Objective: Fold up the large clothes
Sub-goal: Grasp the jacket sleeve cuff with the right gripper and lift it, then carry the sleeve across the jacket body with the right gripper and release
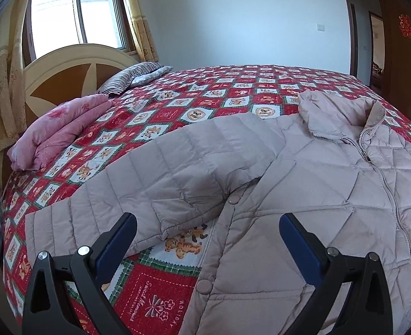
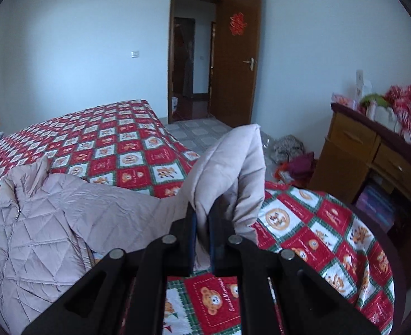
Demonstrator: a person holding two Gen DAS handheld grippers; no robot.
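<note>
Your jacket (image 1: 303, 173) lies front up on the bed (image 1: 177, 106), zipped, collar toward the far side, its body spread over the red patterned quilt (image 1: 155, 293). Your left tongs (image 1: 208, 240) stand wide open with nothing between them, low over the near edge of the bed. The jacket's left sleeve (image 1: 138, 173) runs out flat to the left just beyond them, and its cuff end lies right ahead of the left finger (image 1: 116, 240). The right finger (image 1: 300, 243) sits over the jacket's body, and the gap between the fingers frames the sleeve's underside, two snap buttons and a patch of bare quilt. Your right tongs (image 2: 202, 240) are closed on the other sleeve (image 2: 227, 167): the fabric is pinched between the two pads and stands up above the fingertips in a folded peak, lifted clear of the quilt. From that peak the sleeve drapes down and left to the jacket's body (image 2: 38, 223), which rests flat on the bed to the left of those tongs. A folded pink blanket (image 1: 57, 128) and pillows (image 1: 133, 78) lie near the headboard (image 1: 66, 75), well apart from the jacket. A wooden cabinet (image 2: 367, 150) stands off the bed's right side.
</note>
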